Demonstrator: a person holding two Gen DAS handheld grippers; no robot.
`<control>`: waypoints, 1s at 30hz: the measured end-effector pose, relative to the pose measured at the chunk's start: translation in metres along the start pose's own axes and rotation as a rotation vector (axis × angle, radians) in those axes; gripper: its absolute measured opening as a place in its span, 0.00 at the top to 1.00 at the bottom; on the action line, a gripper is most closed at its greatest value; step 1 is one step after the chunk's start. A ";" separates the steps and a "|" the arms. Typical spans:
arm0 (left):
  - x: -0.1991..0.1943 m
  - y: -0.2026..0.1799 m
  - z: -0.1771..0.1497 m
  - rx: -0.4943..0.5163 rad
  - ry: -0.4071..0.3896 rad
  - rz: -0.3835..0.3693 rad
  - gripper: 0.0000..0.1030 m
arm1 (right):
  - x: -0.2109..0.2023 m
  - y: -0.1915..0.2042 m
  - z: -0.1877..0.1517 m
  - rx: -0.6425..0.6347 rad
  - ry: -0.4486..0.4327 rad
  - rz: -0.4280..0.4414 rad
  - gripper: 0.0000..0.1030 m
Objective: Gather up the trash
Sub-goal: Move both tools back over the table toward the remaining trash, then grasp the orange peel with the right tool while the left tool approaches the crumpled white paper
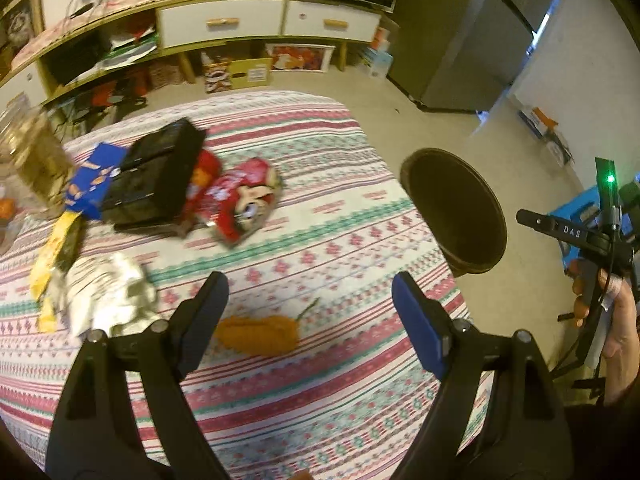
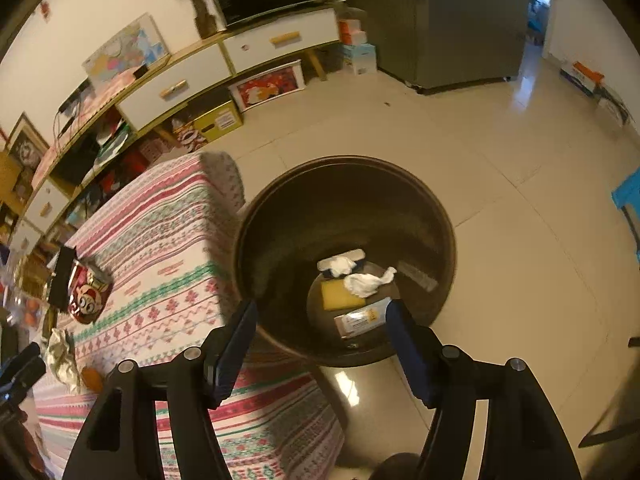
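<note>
Blue-padded right claw [image 2: 320,344] open, empty, above bin [image 2: 448,248]

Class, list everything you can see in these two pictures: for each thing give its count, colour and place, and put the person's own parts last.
Bin: one, dark brown, on the floor beside the table.
Tissues: two, white, inside the bin.
Sponge: one, yellow, inside the bin.
Tablecloth: one, striped pink, green and white, over the table.
Orange peel: one, orange, near table edge.
Foil wrapper: one, silver, left of the peel.
Red packet: one, mid-table.
Black box: one, leaning on the packet.
Left gripper: open, over the peel.
Right gripper: open, above the bin.
</note>
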State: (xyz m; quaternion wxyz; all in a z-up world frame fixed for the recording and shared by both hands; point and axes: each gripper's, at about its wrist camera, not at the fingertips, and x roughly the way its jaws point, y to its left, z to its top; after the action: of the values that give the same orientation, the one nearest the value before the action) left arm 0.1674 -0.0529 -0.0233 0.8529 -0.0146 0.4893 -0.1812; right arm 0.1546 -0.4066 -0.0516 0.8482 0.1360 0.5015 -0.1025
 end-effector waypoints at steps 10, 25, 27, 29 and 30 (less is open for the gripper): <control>-0.019 0.058 -0.016 -0.065 -0.004 0.063 0.18 | 0.007 0.061 -0.007 -0.084 0.024 0.025 0.30; -0.024 0.144 -0.053 -0.162 0.071 0.222 0.09 | 0.028 0.186 -0.049 -0.349 0.110 0.104 0.25; -0.024 0.155 -0.058 -0.175 0.084 0.230 0.09 | 0.033 0.203 -0.057 -0.390 0.132 0.113 0.24; -0.025 0.163 -0.061 -0.191 0.094 0.237 0.09 | 0.038 0.217 -0.066 -0.423 0.153 0.121 0.24; -0.025 0.166 -0.062 -0.195 0.098 0.239 0.09 | 0.040 0.223 -0.069 -0.435 0.162 0.125 0.24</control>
State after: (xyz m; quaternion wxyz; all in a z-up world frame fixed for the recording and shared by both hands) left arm 0.1526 0.1197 -0.0683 0.8381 -0.0305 0.5438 -0.0306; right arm 0.1859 -0.1752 -0.0898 0.8193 -0.0114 0.5687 0.0717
